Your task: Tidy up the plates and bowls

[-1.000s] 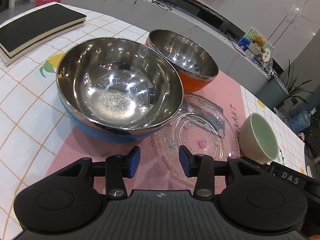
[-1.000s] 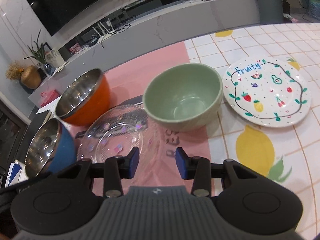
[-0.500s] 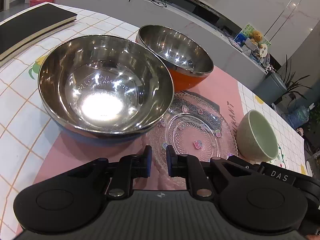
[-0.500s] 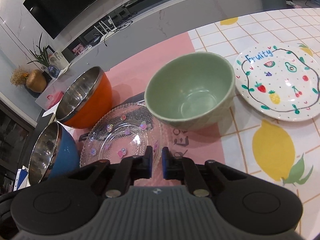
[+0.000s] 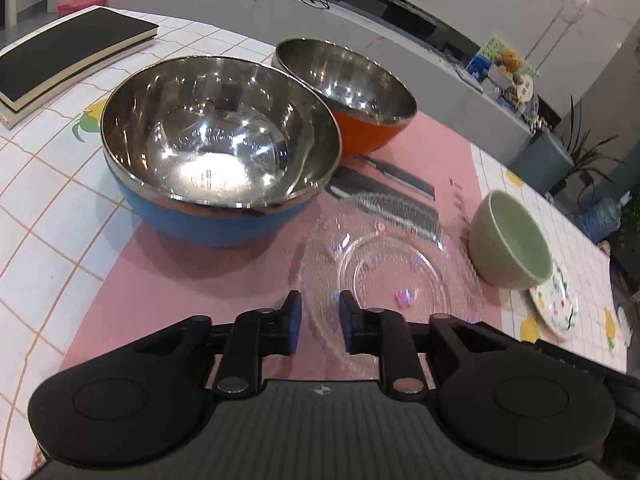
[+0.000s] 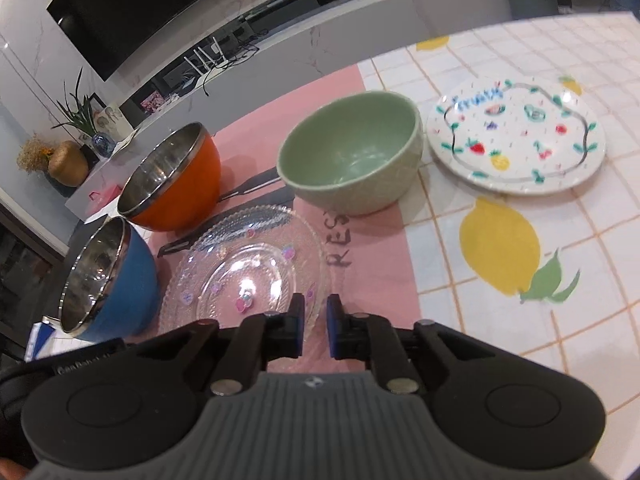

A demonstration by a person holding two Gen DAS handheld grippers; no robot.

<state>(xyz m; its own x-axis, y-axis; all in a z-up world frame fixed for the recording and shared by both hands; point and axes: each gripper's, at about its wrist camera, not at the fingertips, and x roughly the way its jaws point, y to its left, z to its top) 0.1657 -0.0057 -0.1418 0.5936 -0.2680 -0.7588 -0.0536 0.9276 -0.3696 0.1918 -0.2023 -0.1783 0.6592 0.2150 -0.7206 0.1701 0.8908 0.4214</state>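
On the worktop (image 5: 36, 208), taking the clear glass plate (image 5: 396, 276) as the landmark: the blue steel bowl (image 5: 216, 148) sits to its left on the pink mat (image 5: 168, 280), nearer the black notebook (image 5: 68, 52). The orange steel bowl (image 5: 352, 92) stands behind the plate and touches the blue bowl's rim. The green ceramic bowl (image 5: 508, 240) is just right of the plate, and the white fruit-pattern plate (image 6: 516, 136) lies further right, on the tiled cloth, just beside the green bowl.

The left claw (image 5: 318, 320) hangs over the near-left rim of the glass plate; its jaws are opening, released, with the rim showing in the gap but not pressed. Half a second ago they were almost closed, and a second ago wider than now.

The right claw (image 6: 316, 320) hovers at the plate's near-right rim; its jaws are opening too, gripping nothing, after being fully pinched together half a second ago. The dishes have kept their places.
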